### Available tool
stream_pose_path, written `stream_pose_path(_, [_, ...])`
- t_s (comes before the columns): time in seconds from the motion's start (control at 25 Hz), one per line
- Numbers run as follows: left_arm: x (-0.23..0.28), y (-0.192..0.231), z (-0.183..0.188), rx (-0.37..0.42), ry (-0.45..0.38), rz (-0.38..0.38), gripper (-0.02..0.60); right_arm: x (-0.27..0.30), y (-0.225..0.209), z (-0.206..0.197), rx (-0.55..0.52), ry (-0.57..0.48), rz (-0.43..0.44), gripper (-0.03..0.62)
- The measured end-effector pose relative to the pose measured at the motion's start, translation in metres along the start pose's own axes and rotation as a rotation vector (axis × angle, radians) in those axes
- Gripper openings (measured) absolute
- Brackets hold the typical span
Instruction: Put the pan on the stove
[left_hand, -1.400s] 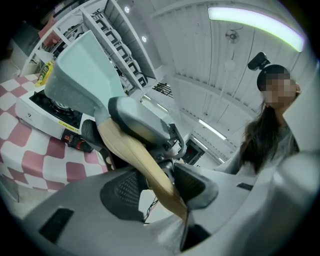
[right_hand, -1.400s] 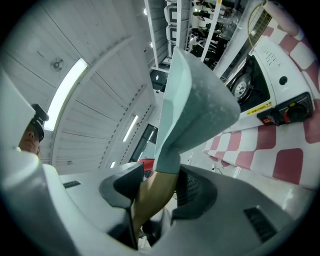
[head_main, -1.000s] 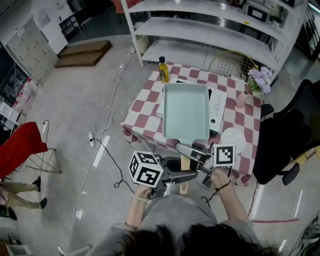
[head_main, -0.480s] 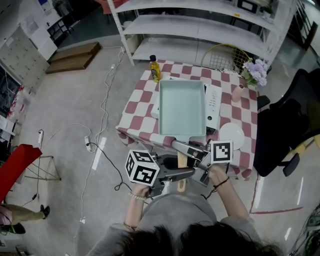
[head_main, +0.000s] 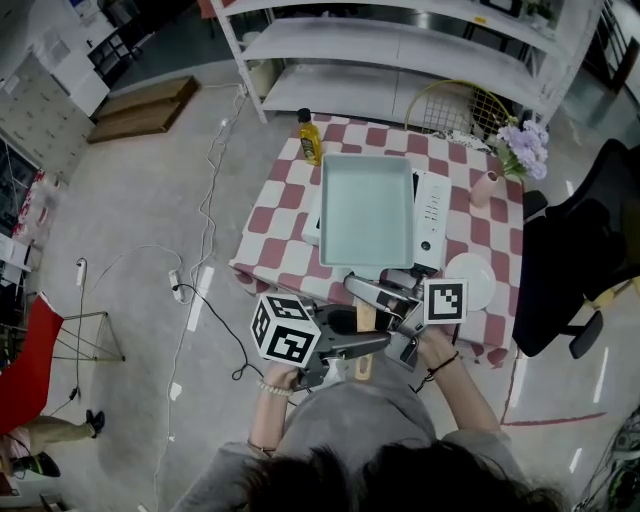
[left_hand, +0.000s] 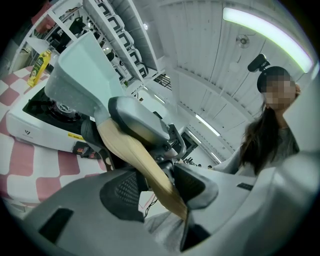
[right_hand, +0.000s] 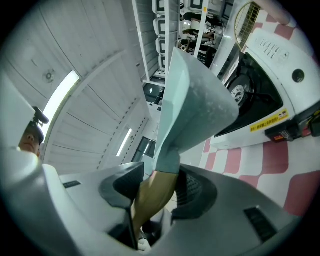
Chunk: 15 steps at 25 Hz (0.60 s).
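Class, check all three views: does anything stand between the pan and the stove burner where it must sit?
Nothing visible does. The pan is held right over the stove, and the burner beneath it shows bare in both gripper views.

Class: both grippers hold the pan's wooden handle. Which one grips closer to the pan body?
The right gripper: its jaws clamp the handle right by the pan; the left gripper holds its free end.

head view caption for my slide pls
Left gripper and right gripper clamp the wooden handle of a mint pan held over the white stove on a checkered table.
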<state>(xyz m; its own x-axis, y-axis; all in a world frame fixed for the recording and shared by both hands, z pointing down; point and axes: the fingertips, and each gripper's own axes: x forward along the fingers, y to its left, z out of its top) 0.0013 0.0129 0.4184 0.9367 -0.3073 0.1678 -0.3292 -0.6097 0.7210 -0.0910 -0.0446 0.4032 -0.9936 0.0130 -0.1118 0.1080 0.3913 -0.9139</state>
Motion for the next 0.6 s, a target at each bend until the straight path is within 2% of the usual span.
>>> stream_pose_path(0.6, [0.0, 0.056, 0.047, -0.067, 0.039, -0.013, 0.199, 0.02, -0.045, 0.059, 0.084, -0.023, -0.029, 0.19])
